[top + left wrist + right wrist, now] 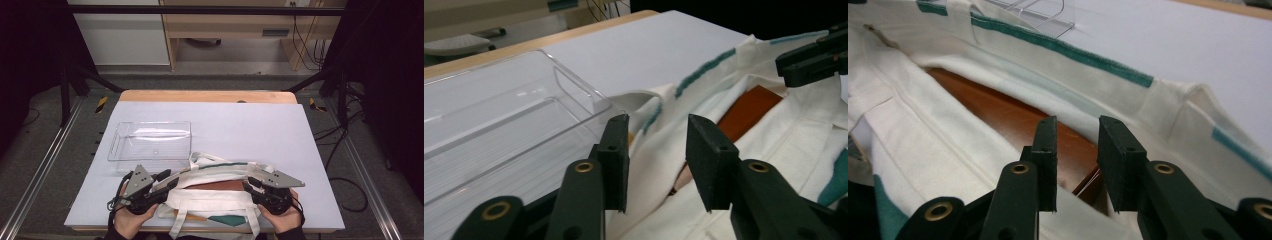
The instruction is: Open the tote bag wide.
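A: Start at the bottom edge of the high view. What lies nearest?

B: The cream canvas tote bag with green trim (215, 192) lies flat at the lower centre of the frame, on the pale grey table sheet (260, 125). Its mouth is parted, and a flat reddish-brown object (215, 185) shows inside the opening. Straps trail off the near table edge.

A: Left side of the frame?

B: The left gripper (162, 182), black with a grey three-cornered plate, sits at the lower left, held in a hand (131, 220). It points right, at the left end of the bag mouth. In the left gripper view its jaws (658, 150) stand moderately apart, with bag cloth lying between and below them; the pads do not press on it. Nothing is gripped.

A: Above it?

B: A clear rectangular plastic tray (150, 141) occupies the left centre, just beside the bag's upper left corner. Whether they touch cannot be told.

A: Right side?

B: The right gripper (252, 184) sits at the lower right, pointing left at the right end of the bag mouth. In the right gripper view its jaws (1077, 150) stand narrowly apart over the brown object, clamping nothing.
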Demonstrator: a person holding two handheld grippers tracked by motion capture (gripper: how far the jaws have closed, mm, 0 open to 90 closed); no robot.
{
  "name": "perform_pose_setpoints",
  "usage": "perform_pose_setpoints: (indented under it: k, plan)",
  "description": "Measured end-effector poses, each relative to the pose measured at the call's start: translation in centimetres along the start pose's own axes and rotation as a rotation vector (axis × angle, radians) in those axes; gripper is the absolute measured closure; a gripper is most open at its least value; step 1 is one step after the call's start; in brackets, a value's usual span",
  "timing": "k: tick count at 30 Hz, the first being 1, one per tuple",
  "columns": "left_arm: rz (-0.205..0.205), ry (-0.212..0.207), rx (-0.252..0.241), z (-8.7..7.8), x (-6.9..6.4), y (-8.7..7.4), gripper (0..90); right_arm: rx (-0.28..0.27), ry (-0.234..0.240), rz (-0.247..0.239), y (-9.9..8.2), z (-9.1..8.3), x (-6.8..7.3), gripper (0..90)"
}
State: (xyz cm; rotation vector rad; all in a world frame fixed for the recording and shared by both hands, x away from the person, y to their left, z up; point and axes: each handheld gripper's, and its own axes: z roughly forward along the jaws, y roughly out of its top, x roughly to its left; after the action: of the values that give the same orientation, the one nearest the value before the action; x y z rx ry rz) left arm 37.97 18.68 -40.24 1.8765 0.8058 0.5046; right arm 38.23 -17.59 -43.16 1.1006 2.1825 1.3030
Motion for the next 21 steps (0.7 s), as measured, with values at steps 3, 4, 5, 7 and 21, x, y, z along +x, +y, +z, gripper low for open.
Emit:
perform_pose_setpoints:
  k: [3, 4, 5, 7, 21]
  plan:
    - [0.028, -0.014, 0.044, 1.2, -0.8, 0.0, 65.3, 0.004, 0.010, 0.007, -0.2, 0.0, 0.0, 69.9]
    - [0.037, -0.017, 0.062, 1.6, -1.0, -0.1, 65.7, 0.006, 0.021, 0.009, -0.3, 0.0, 0.1, 69.7]
    - [0.045, -0.015, 0.076, 2.0, -1.1, -0.2, 65.7, 0.006, 0.021, 0.009, -0.3, 0.0, 0.1, 69.7]
    - [0.039, -0.018, 0.120, 3.2, -1.0, -0.5, 65.8, 0.007, 0.039, 0.010, -0.7, -0.2, 0.2, 67.9]
    - [0.073, -0.004, 0.176, 6.6, -0.7, -0.5, 53.0, 0.010, 0.090, -0.016, -1.7, 0.6, 0.7, 61.8]
